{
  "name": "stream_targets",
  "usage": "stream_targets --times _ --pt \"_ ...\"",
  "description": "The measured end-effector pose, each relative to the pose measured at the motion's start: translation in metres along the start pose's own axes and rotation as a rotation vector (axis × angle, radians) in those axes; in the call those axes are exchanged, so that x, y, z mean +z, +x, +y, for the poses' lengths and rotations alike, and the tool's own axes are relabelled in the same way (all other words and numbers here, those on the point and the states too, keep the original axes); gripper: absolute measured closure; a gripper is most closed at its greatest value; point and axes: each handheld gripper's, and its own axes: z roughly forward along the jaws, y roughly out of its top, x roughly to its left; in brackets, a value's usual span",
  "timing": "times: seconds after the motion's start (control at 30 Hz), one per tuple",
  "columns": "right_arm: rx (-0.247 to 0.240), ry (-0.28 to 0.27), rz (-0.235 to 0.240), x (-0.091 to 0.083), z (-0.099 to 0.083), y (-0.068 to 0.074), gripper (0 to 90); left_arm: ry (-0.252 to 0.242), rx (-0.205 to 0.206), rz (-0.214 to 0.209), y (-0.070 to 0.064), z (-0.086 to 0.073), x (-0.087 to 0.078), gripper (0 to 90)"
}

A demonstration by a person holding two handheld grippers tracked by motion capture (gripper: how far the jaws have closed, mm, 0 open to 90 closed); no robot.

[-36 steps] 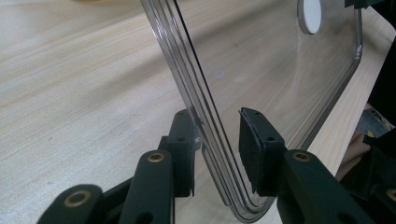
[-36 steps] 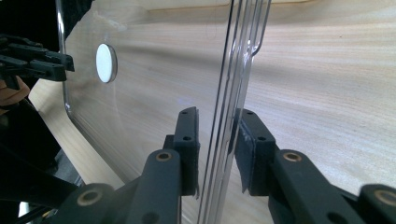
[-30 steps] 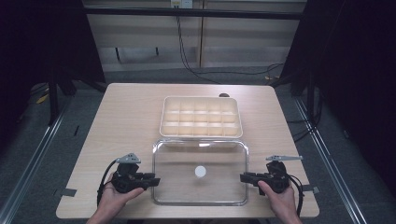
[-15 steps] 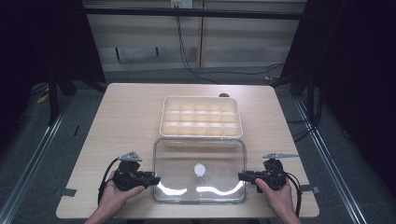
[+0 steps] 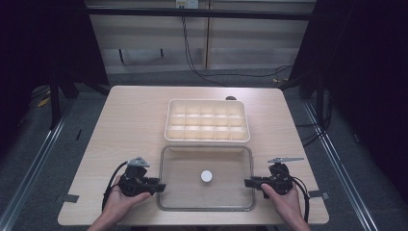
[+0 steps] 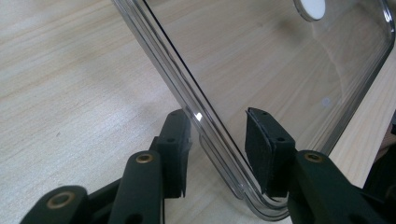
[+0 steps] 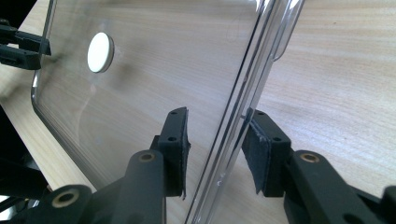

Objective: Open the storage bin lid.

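- Here the clear plastic lid point(image 5: 206, 178) lies flat on the wooden table point(image 5: 130, 125), just on the person's side of the cream compartment tray point(image 5: 207, 120), its far edge near the tray's near wall.
- A small white round knob point(image 5: 206, 175) sits at the lid's middle.
- The left gripper point(image 5: 159, 186) straddles the lid's left rim near the near corner; in the left gripper view the rim point(image 6: 205, 126) runs between the two black pads, one pad outside the lid and one over it, with a gap on each side, so the jaws stand apart and grip nothing.
- The right gripper point(image 5: 249, 182) straddles the lid's right rim point(image 7: 238, 126) likewise; its jaws are parted, the outer pad very close to the rim, contact unclear.
- No brand, label or writing can be read on the lid, tray or grippers.
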Motion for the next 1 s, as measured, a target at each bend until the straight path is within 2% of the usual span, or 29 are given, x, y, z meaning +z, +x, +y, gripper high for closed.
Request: stream_targets --times 0.2,0.5,0.73,1.0 --pt "0.015 -0.001 -0.009 0.0022 -0.0012 -0.0006 59.7 0.005 -0.002 0.002 0.0012 0.0008 0.0018 60.2" --pt "0.002 0.008 -0.026 0.0065 -0.0001 -0.0006 55.8 0.007 -0.008 0.006 0.0021 0.0007 0.0033 59.9" --pt "-0.018 0.011 -0.051 0.0086 -0.0002 0.0009 51.9 0.011 0.008 0.013 -0.0008 0.0003 0.0062 57.2" --pt "-0.020 -0.010 -0.071 0.0075 -0.0007 -0.0007 48.7 0.018 0.014 0.017 -0.0025 -0.0007 0.0089 54.1"
